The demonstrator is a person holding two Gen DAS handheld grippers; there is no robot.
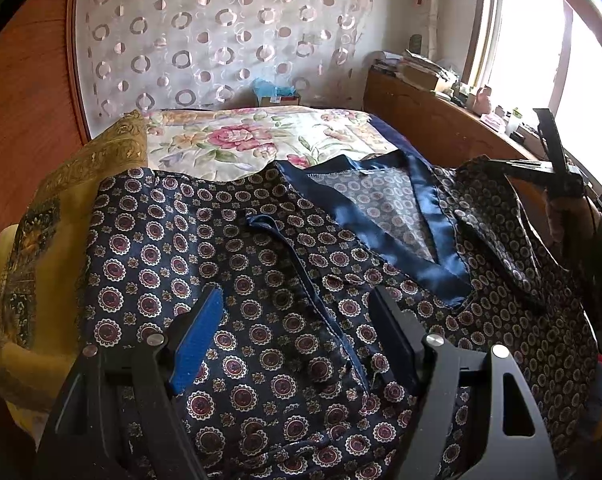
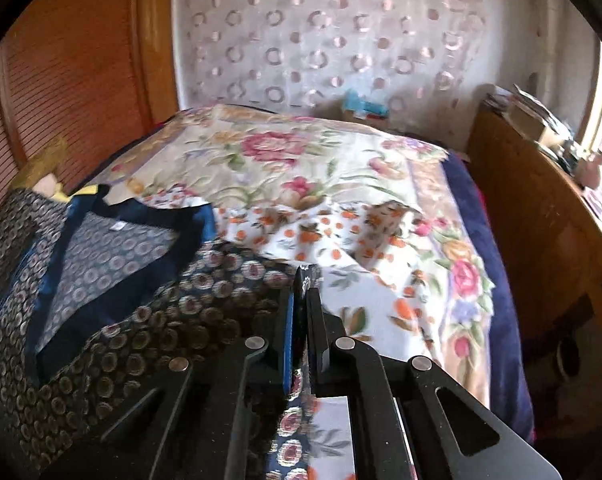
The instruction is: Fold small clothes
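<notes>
A navy patterned pyjama top [image 1: 261, 264] with a blue satin collar [image 1: 361, 216] lies spread on the bed. My left gripper [image 1: 297, 312] is open, its jaws wide apart just above the top's front placket. My right gripper [image 2: 305, 280] is shut on the top's right edge [image 2: 221, 292] and lifts it off the bed; in the left wrist view it [image 1: 557, 176] shows at the far right holding the raised fabric. The top's inside [image 2: 113, 248] shows at the neck opening.
The bed has a floral quilt [image 2: 285, 160] and an orange-print cloth [image 2: 321, 232]. A yellow pillow [image 1: 53, 240] lies to the left. A wooden bed rail [image 2: 533, 208] and cluttered sill [image 1: 441, 76] run along the right. A wooden wardrobe [image 2: 69, 64] stands left.
</notes>
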